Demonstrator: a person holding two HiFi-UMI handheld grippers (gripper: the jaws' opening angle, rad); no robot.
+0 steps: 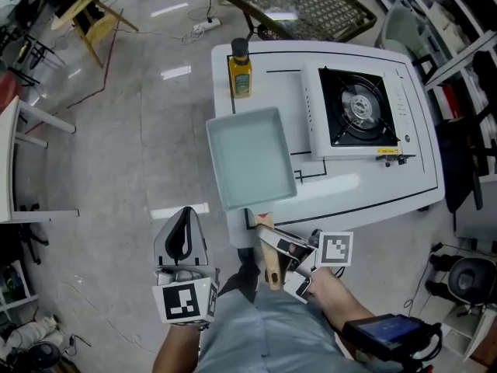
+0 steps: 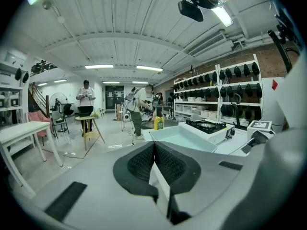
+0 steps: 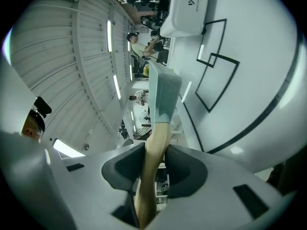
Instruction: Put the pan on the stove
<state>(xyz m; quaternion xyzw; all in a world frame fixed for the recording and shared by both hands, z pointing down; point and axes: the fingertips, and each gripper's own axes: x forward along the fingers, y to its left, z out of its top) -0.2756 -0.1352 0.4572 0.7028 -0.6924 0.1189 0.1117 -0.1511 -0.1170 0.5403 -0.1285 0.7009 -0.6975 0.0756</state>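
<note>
A pale teal rectangular pan rests on the white table, left of the portable gas stove. Its wooden handle sticks out over the near table edge. My right gripper is shut on that handle, pads pressing both sides, with the pan body stretching away ahead. My left gripper hangs off the table at lower left. In the left gripper view it is shut with nothing between the pads, and the pan and stove lie beyond.
A yellow oil bottle stands at the table's far left corner, just behind the pan. Black outline marks run across the tabletop. Shelving and chairs surround the table, and people stand far off in the room.
</note>
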